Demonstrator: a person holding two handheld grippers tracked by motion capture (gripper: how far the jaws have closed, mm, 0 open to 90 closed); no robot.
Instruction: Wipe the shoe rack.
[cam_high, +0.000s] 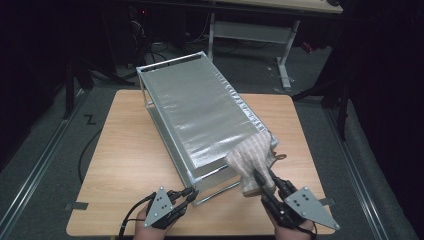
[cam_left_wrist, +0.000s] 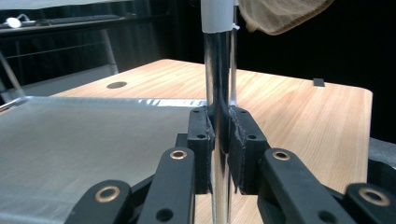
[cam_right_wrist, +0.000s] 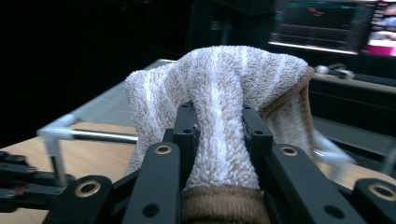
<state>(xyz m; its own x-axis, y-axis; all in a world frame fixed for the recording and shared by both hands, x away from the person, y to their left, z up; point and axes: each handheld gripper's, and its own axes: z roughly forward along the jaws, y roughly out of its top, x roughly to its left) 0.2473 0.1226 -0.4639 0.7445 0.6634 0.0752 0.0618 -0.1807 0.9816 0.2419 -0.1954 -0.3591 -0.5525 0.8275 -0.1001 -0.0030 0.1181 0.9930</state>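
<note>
A metal rack (cam_high: 165, 127) with silver mesh shelves stands slanted across the wooden table (cam_high: 120, 165). My left gripper (cam_high: 191, 194) is shut on the rack's near corner post (cam_left_wrist: 219, 88), low down by the bottom shelf (cam_left_wrist: 84, 149). My right gripper (cam_high: 264, 181) is shut on a beige and white striped towel (cam_high: 252, 157), held up at the rack's near right corner. Seen from the right gripper view, the towel (cam_right_wrist: 224, 102) bulges between the pads (cam_right_wrist: 187, 135) and drapes over them. The towel's edge (cam_left_wrist: 275, 14) hangs at the top of the left gripper view.
Behind the table stands a white-legged desk (cam_high: 285, 45), with cables on the dark floor. A small dark tag (cam_left_wrist: 318, 82) lies near the table's edge. Bare wood lies to the left of the rack. A monitor (cam_right_wrist: 327, 23) glows far off in the right gripper view.
</note>
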